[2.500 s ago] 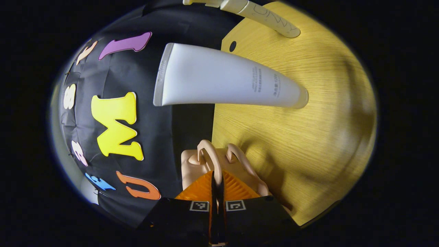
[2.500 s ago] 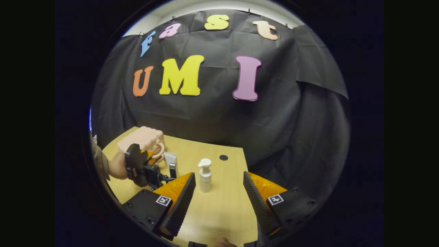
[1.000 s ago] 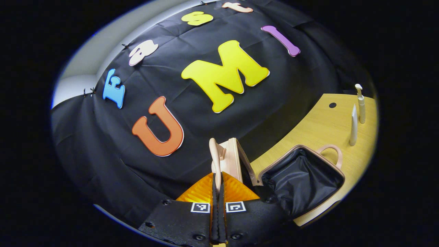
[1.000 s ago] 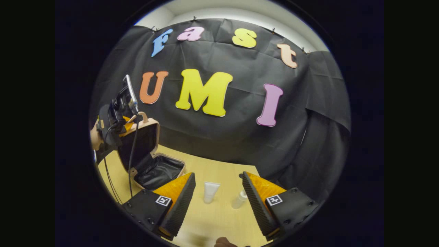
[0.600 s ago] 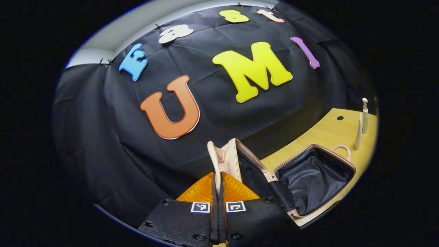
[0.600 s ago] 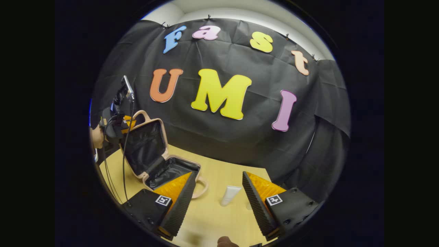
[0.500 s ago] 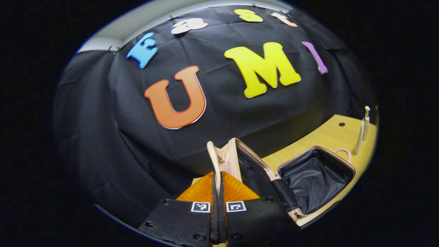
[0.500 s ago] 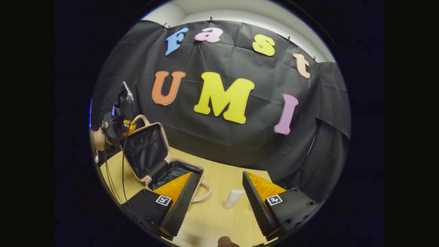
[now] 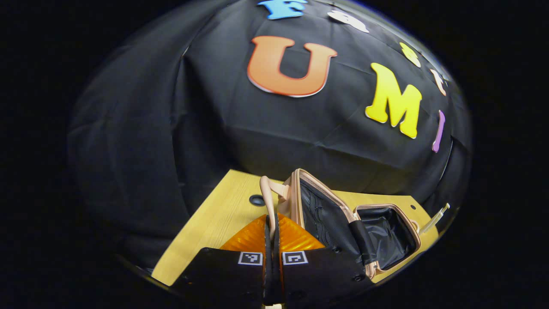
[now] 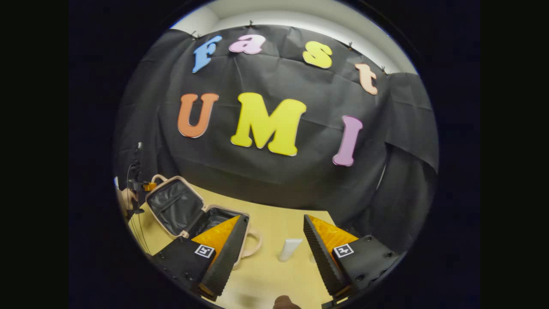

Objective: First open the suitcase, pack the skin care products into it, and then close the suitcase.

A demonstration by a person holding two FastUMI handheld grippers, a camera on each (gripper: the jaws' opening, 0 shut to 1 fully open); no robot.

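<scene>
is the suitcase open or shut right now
Open: the suitcase lid is swung up, its dark lining shows, and the left gripper is pinching the lid's handle.

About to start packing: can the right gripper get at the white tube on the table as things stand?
Probably yes. The right gripper is open, and the white tube lies on bare table ahead, between its fingers. The open suitcase sits off to one side.
</scene>
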